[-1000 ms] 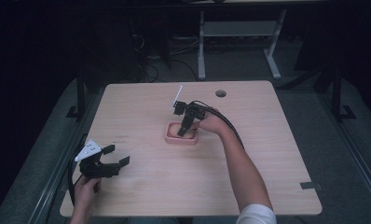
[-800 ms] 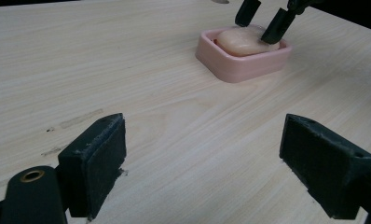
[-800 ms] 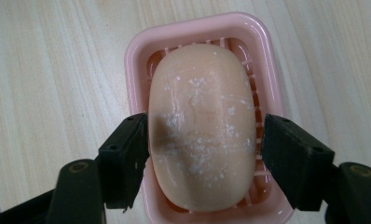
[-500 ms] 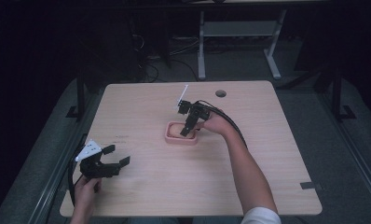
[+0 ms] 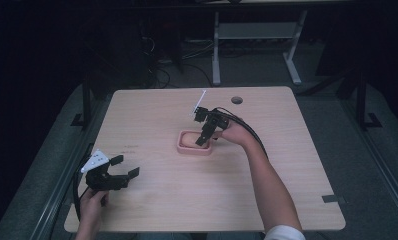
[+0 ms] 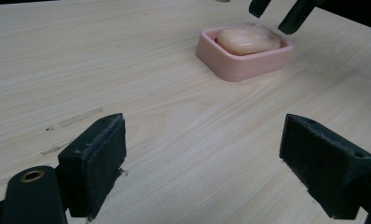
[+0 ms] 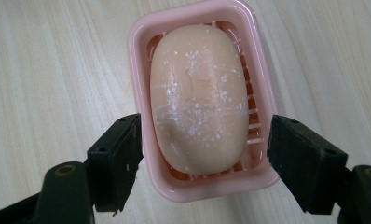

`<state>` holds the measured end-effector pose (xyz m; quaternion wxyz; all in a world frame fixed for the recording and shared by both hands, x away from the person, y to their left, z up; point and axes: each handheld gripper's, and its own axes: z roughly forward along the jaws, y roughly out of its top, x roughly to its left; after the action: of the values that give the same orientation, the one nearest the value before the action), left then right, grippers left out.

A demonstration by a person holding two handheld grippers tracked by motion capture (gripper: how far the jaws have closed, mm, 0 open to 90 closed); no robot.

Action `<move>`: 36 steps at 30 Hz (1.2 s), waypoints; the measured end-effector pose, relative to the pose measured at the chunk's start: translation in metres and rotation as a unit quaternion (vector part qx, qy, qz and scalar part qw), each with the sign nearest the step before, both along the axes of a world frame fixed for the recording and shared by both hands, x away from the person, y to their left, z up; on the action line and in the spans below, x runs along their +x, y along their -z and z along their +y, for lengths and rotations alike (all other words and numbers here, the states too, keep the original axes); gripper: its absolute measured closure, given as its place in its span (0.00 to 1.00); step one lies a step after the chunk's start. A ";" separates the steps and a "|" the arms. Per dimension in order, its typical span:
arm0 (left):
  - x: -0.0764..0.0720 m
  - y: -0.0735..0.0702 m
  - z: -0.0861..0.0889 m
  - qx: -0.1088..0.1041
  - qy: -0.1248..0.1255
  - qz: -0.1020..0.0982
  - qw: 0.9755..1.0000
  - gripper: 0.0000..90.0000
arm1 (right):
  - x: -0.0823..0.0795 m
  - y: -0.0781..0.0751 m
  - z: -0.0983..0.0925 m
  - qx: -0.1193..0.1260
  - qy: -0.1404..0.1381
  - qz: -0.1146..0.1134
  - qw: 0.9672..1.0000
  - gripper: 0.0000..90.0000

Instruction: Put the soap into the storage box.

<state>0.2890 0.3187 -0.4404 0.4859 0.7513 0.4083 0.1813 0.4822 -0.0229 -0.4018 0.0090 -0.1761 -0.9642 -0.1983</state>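
The right hand-held gripper [image 7: 204,161] was held open above the pink oval soap bar [image 7: 200,98], seated in its pink plastic dish [image 7: 139,42], jaws straddling the dish, seemingly for grasping. The left hand-held gripper [image 6: 202,163], open, was parked aside over the wooden desk [image 5: 152,205].

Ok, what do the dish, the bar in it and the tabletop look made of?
Soap dish: probably moulded plastic, glossy pink, with a rounded rim and a slatted floor.
Soap bar: peach, waxy and matte, flecked with white residue.
Table: pale wood-grain surface with a smooth finish; wood or laminate, cannot tell.
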 end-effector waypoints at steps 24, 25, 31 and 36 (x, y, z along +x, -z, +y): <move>0.000 0.000 -0.001 0.001 -0.001 0.005 1.000 0.16 | -0.014 -0.009 -0.033 0.014 0.025 -0.009 1.000 0.28; 0.000 0.000 -0.001 0.001 -0.001 0.005 1.000 0.16 | -0.015 -0.009 -0.035 0.017 0.024 -0.009 1.000 0.28; 0.000 0.000 -0.001 0.001 -0.001 0.005 1.000 0.16 | -0.018 -0.009 -0.042 0.020 0.031 -0.011 0.999 0.28; 0.000 0.000 -0.001 0.000 -0.002 0.006 1.000 0.16 | -0.020 -0.007 -0.046 0.013 0.034 -0.003 0.999 0.27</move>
<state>0.2895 0.3175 -0.4408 0.4834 0.7513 0.4127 0.1776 0.4619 -0.0693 -0.3946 0.0014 -0.2083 -0.9549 -0.2115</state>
